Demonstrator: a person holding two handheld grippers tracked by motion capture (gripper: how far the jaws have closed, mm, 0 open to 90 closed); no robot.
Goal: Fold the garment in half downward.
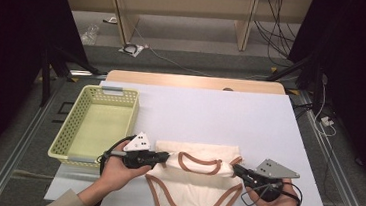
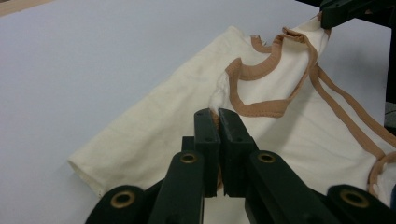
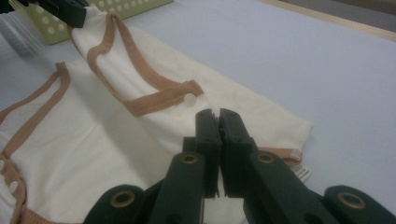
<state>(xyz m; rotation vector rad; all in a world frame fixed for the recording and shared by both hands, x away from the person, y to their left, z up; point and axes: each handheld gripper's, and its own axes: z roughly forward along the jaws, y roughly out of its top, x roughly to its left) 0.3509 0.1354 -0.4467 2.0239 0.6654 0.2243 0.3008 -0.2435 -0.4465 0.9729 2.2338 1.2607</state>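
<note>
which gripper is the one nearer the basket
The left gripper, shut on the bodysuit at its shoulder beside the yellow-green basket. The right gripper grips the other shoulder, farther from the basket.

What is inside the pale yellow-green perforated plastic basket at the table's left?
The pale yellow-green perforated plastic basket shows a bare floor with nothing lying on it. Its near wall hides a thin strip of the floor just behind it, so that strip cannot be checked.

Even overhead light, soft shadows; dark surroundings; near gripper parts slightly blurred.
</note>
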